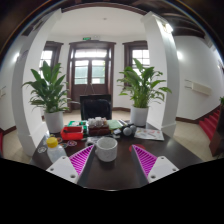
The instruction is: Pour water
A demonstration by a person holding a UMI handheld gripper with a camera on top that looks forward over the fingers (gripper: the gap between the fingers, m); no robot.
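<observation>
- Dark round table (110,172) in a pale hall with white columns and tall wooden doors at the back; the scene is viewed along the two fingers of the hand-held gripper (106,162).
- White cup (106,150): stands upright on the table just ahead of the fingertips, roughly midway between the lines of the two fingers; its contents cannot be made out.
- Gripper: fingers spread wide apart with the magenta pads (80,158) facing inward, holding nothing; the cup lies beyond the tips, not between them.
- Objects beyond the cup: a red box-like item (72,132), a yellow object (52,143) to its near side, and a cluster of small dark and green items (112,128) near the table's far edge; none can be identified with confidence, and no jug or bottle can be told apart among them.
- Background: a black chair (96,106) behind the table, flanked by two potted plants (48,92) in white planters.
- Risk, judged: a forward approach that is off-centre could strike the cup with one fingertip and tip or slide it.
- Risk, judged: a loose or one-sided grip on the smooth cup could let it rotate when tilted, spilling water onto the table and the items close behind.
- Writing: a green sign (91,39) hangs above the doors; its text is too small to read. No brand or label is legible.
</observation>
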